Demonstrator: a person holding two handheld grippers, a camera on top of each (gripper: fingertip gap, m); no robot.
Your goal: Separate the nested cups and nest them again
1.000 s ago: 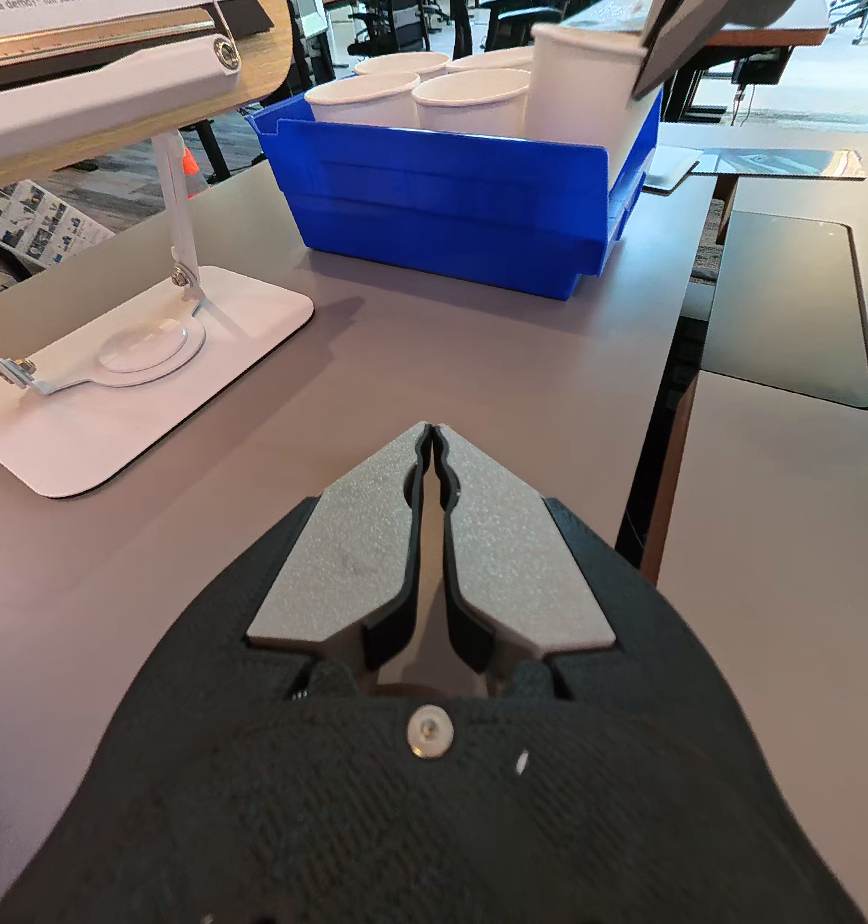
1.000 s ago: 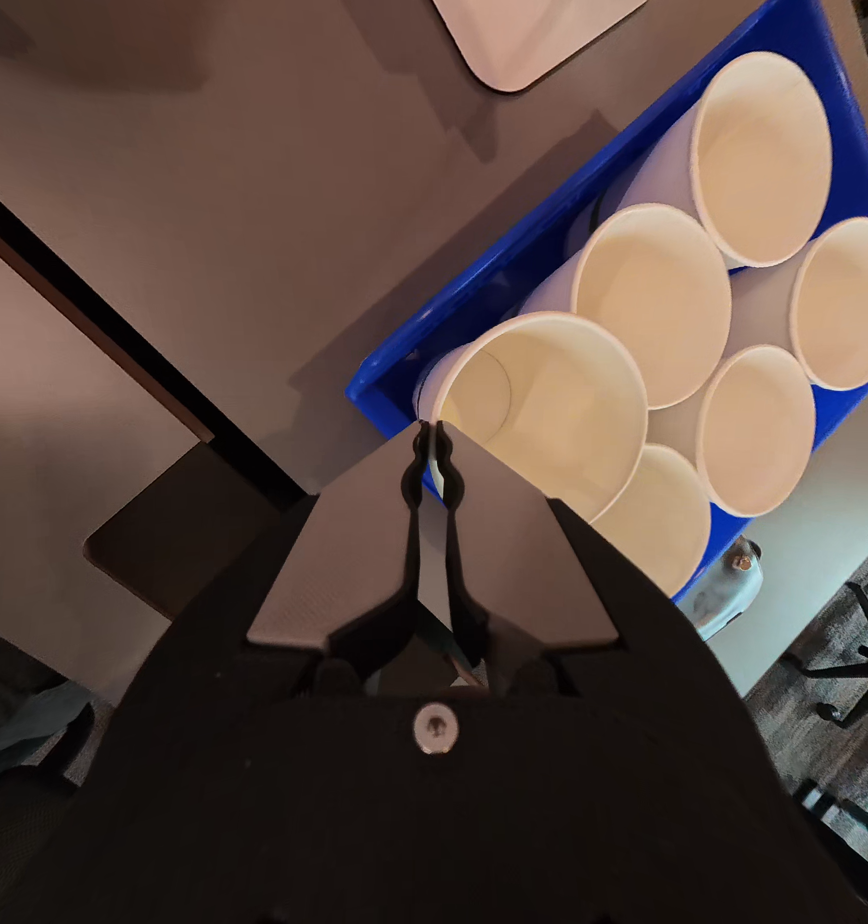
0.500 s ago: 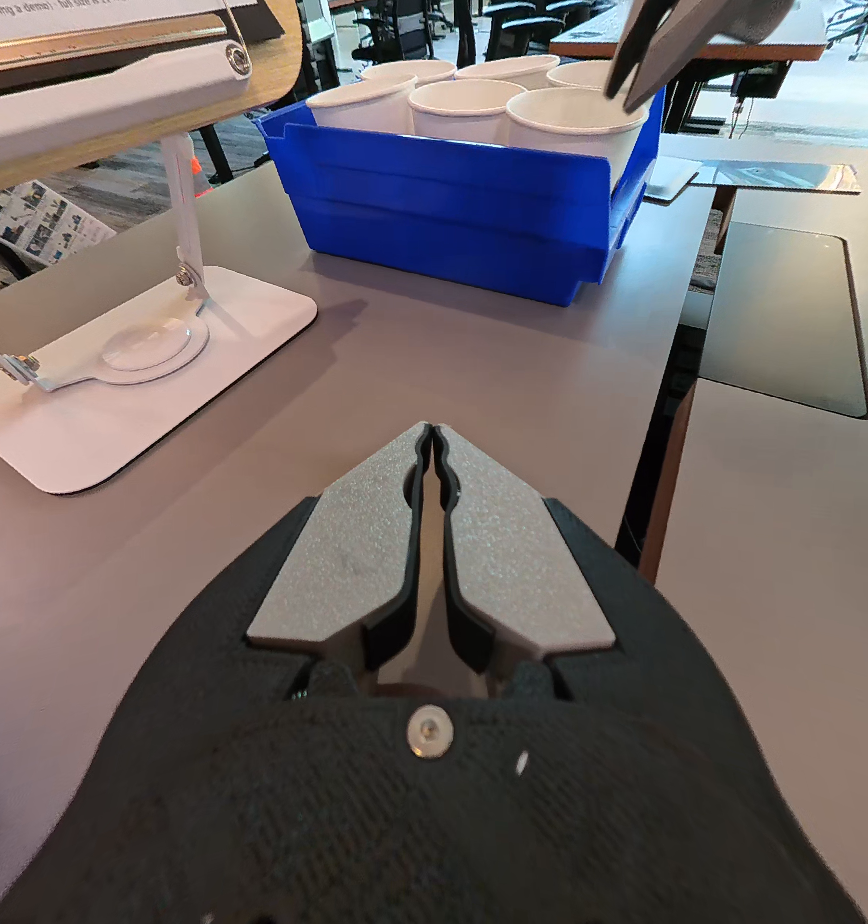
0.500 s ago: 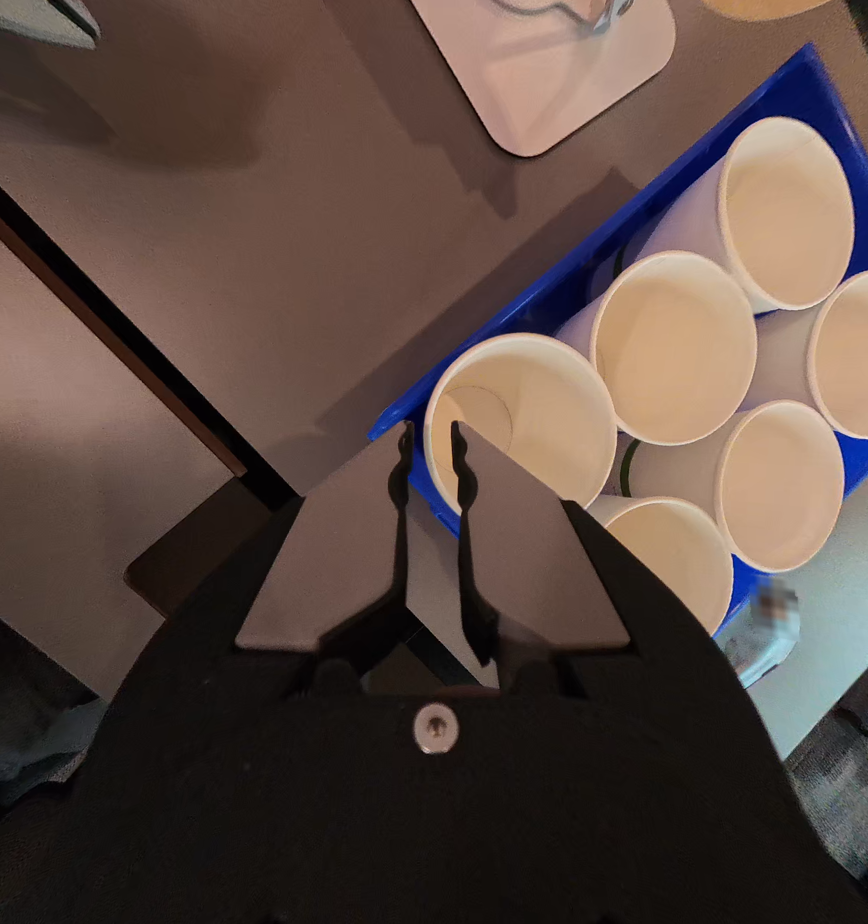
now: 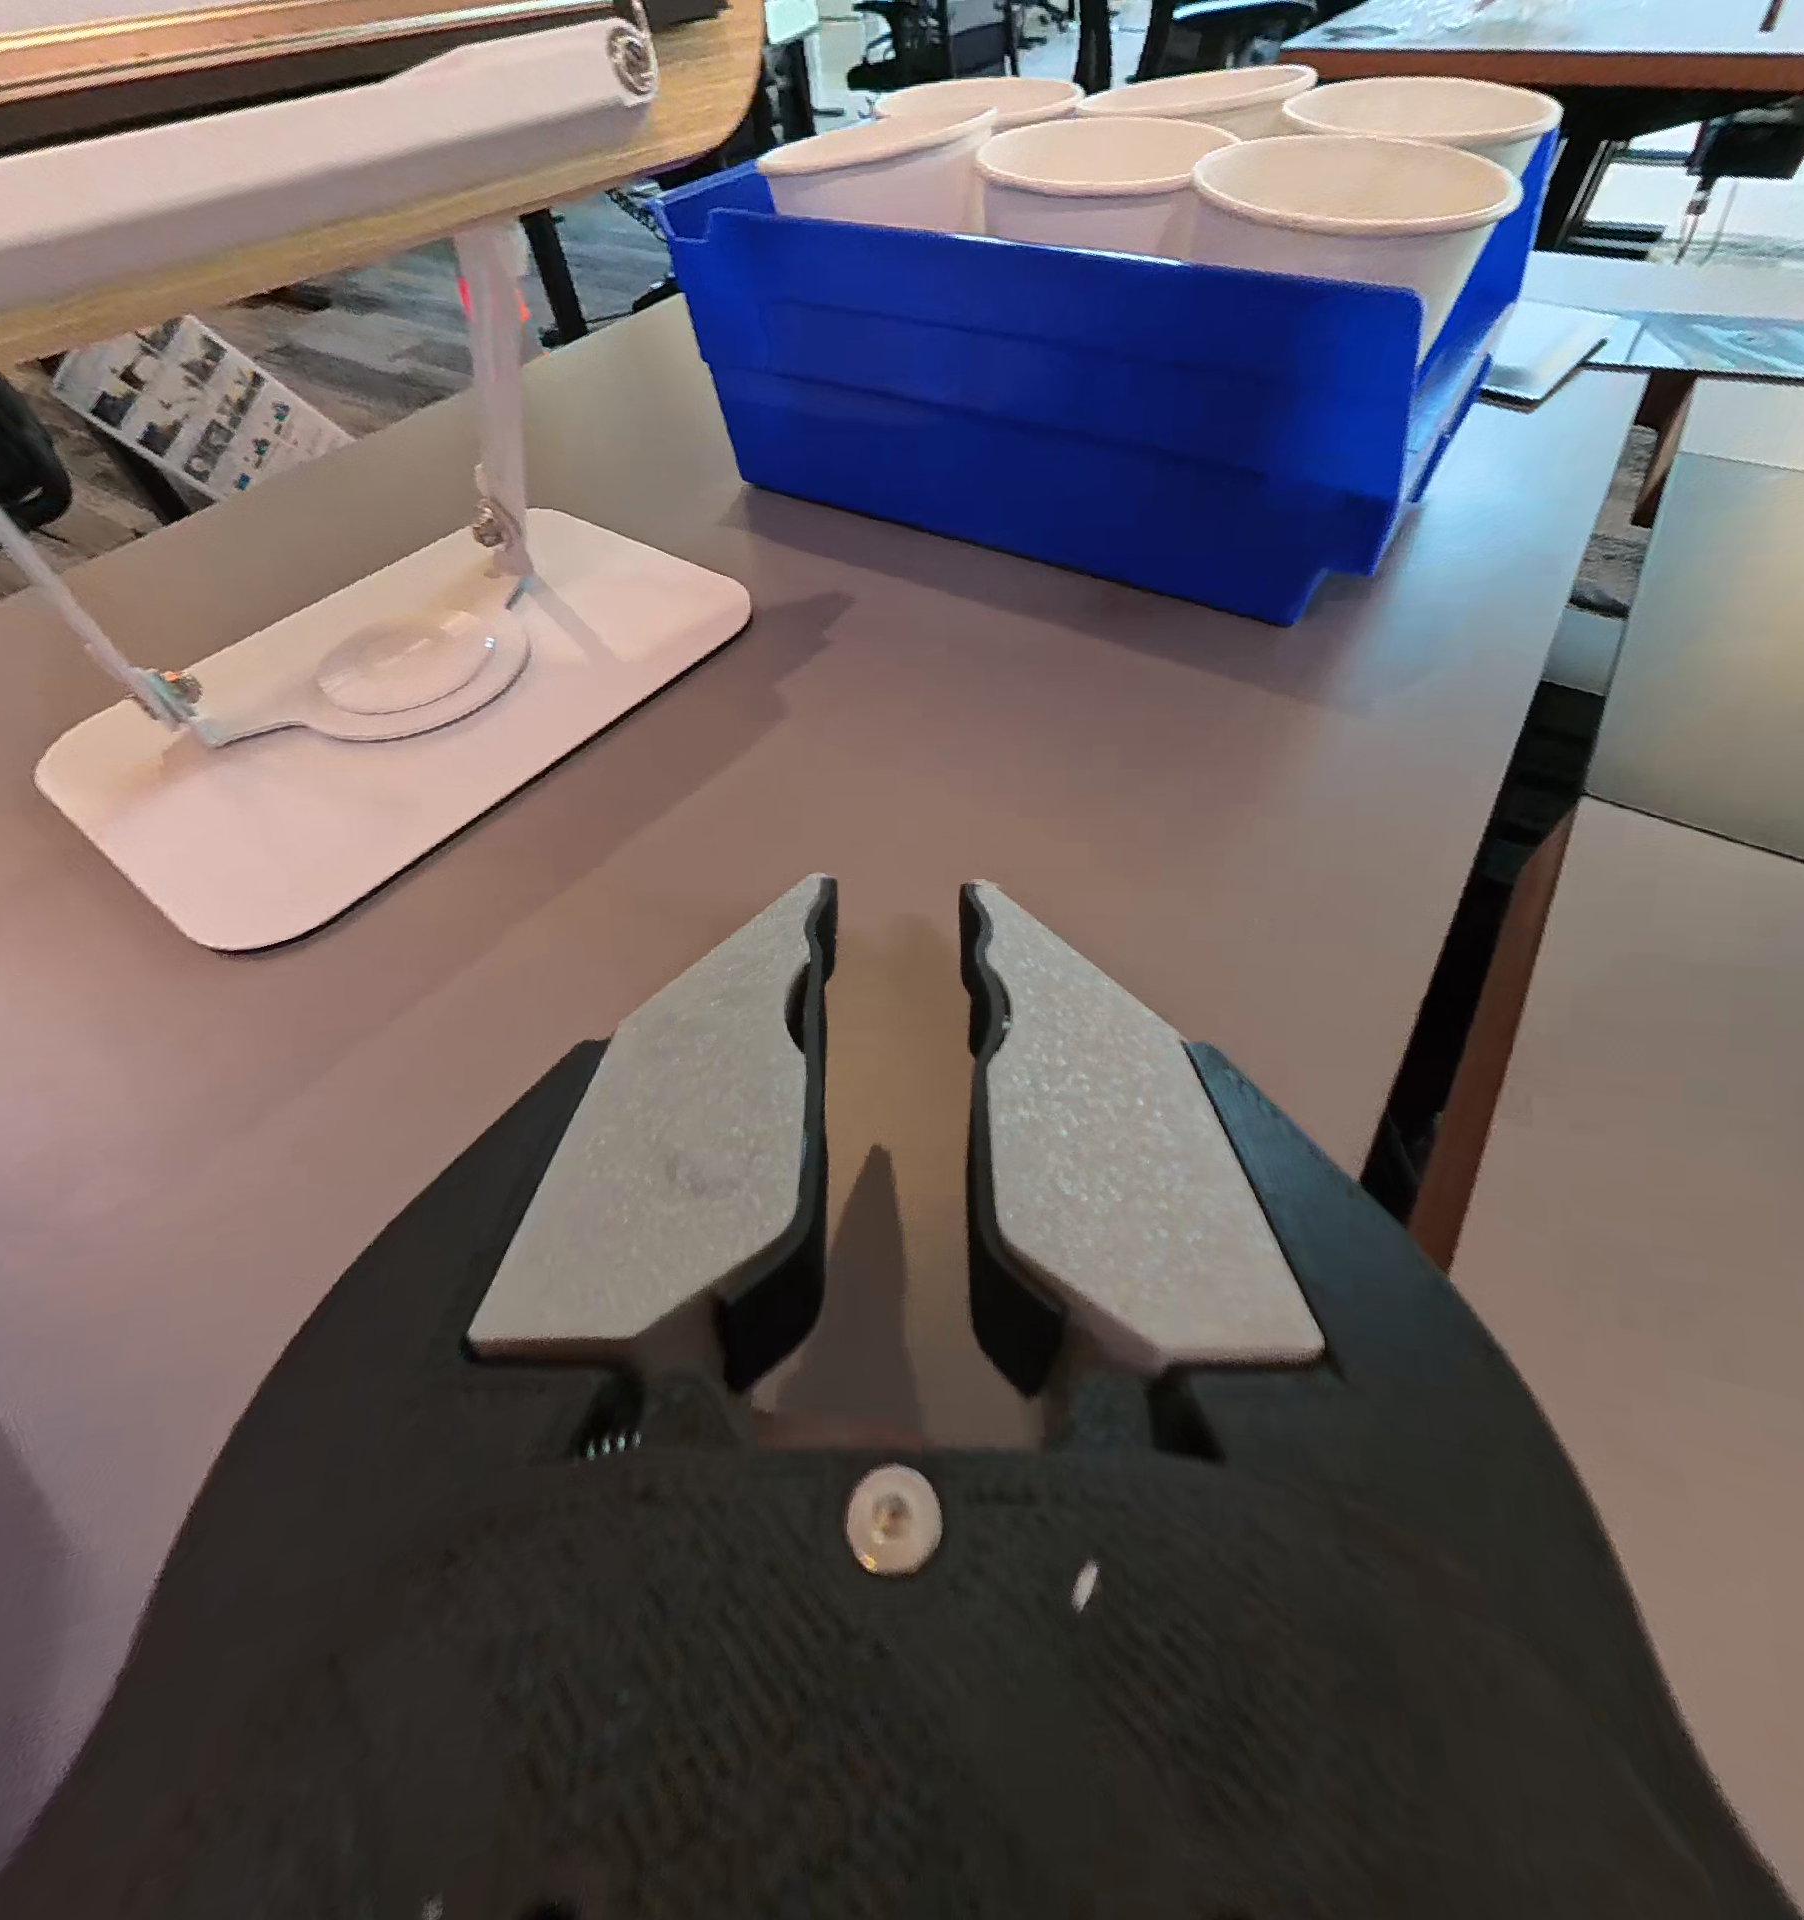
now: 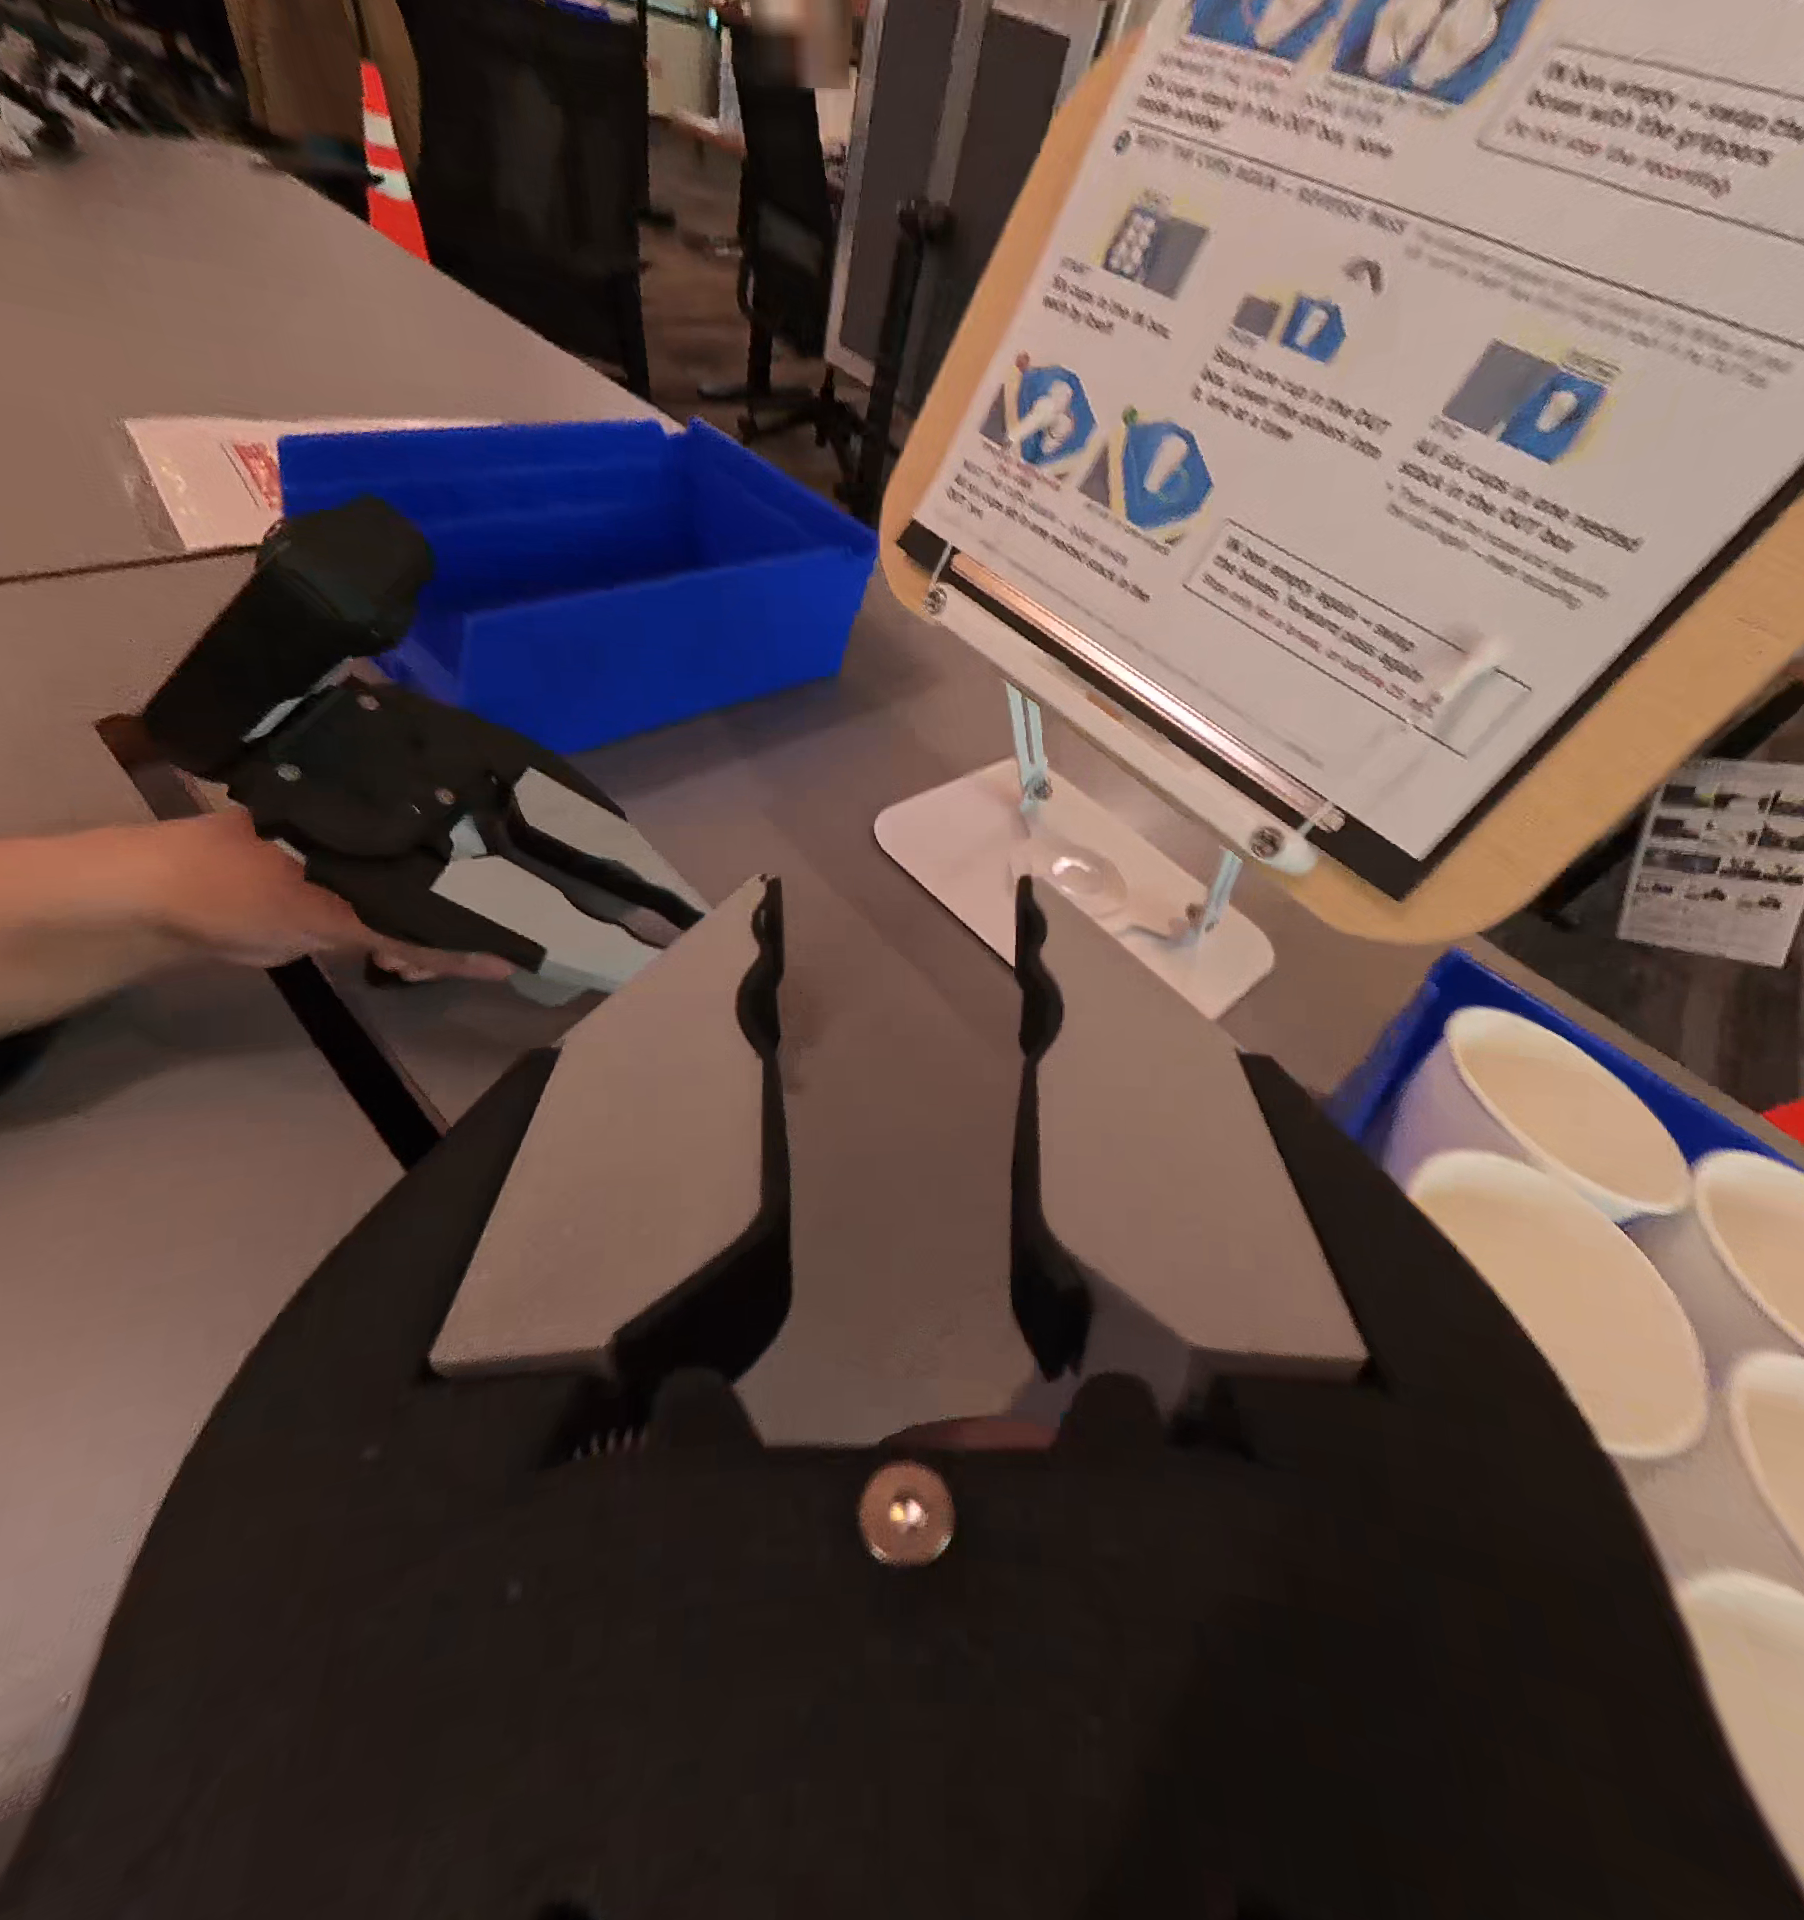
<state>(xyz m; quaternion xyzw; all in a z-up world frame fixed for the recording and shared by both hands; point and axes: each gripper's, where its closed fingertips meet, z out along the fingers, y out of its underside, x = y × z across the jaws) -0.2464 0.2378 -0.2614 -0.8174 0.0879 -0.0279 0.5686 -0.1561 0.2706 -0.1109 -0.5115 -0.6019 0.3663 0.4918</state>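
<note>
Gaping empty, each hand-held gripper (image 5: 896, 906) (image 6: 890, 906); only the right view shows a second blue bin (image 6: 607, 582).

Paper cups (image 5: 1355, 208), glossy plastic bin (image 5: 1064, 416)

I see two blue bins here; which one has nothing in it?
The far blue bin, beyond the left gripper, is empty; the near bin holds white cups.

Right tool (image 6: 893, 914) gapes empty — cups (image 6: 1563, 1299) just beside.
</note>
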